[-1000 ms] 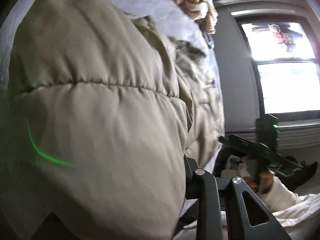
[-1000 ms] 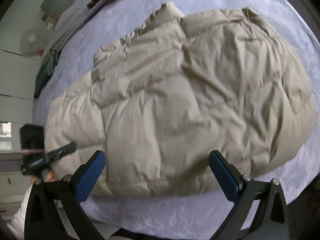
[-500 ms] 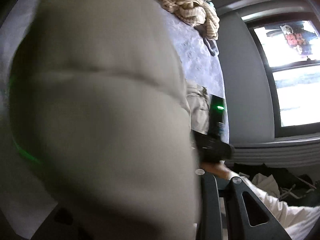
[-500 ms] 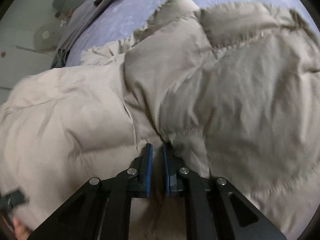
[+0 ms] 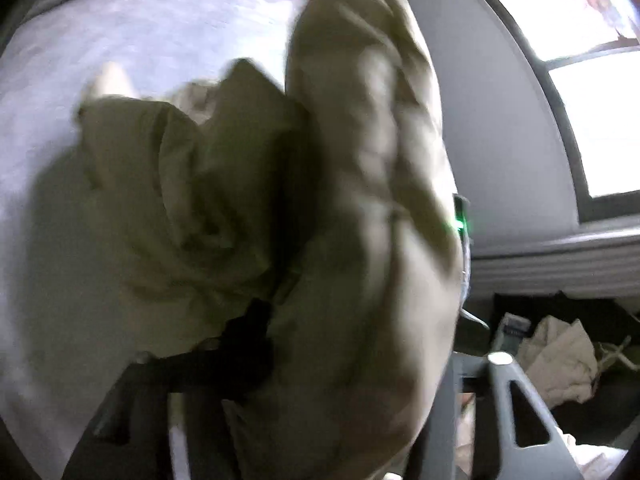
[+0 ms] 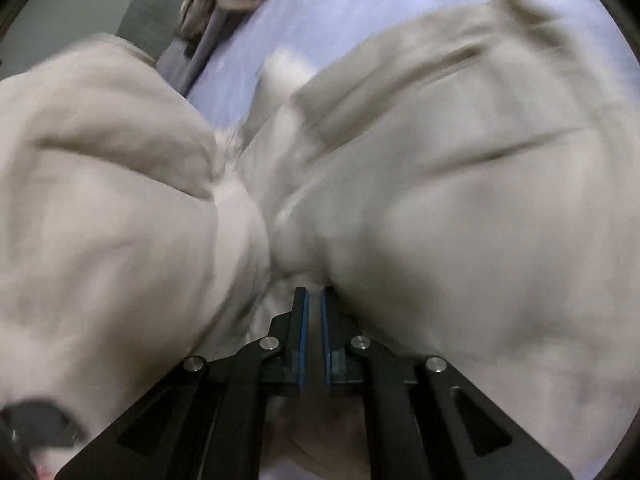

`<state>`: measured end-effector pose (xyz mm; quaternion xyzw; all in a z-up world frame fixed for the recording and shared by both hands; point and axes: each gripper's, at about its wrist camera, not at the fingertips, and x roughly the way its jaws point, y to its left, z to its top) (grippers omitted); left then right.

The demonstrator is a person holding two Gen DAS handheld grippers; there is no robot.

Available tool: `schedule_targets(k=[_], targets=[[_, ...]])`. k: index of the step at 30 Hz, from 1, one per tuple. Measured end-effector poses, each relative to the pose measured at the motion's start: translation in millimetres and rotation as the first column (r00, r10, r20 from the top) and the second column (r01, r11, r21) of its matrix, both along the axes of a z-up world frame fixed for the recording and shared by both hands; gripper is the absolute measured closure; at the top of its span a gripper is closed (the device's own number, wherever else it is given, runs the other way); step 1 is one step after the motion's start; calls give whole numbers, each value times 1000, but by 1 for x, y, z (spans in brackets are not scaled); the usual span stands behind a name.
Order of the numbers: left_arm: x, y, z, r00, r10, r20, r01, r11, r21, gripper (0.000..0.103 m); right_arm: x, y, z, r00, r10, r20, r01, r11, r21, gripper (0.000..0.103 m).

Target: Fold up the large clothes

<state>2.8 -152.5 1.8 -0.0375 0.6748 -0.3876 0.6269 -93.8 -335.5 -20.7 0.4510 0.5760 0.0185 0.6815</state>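
Beige puffer jacket [image 5: 360, 240] hangs bunched over the lavender bed [image 5: 100, 40]; left gripper [image 5: 360, 368] has just been opening, padding between its jaws, though contact is too blurred to tell. Right gripper [image 6: 314, 312] pinches a jacket fold [image 6: 304, 256] near the bed's closest edge.

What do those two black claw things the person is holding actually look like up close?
The right tool is matte black, with two flat fingers lined with blue pads, joined by angular arms with triangular cut-outs and silver screws. The left tool, blurred and half hidden by fabric, has similar black arms, cut-outs and a silver screw.
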Motion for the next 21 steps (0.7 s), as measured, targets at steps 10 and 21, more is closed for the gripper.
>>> schedule_targets(k=[10, 21], targets=[[3, -91, -54, 980, -155, -123, 135, 978, -157, 25, -107, -73, 11, 974, -227, -23, 227, 974, -15, 95], [-8, -148, -62, 983, -184, 0, 183, 979, -91, 25, -161, -49, 89, 978, -151, 147, 142, 987, 72, 20]])
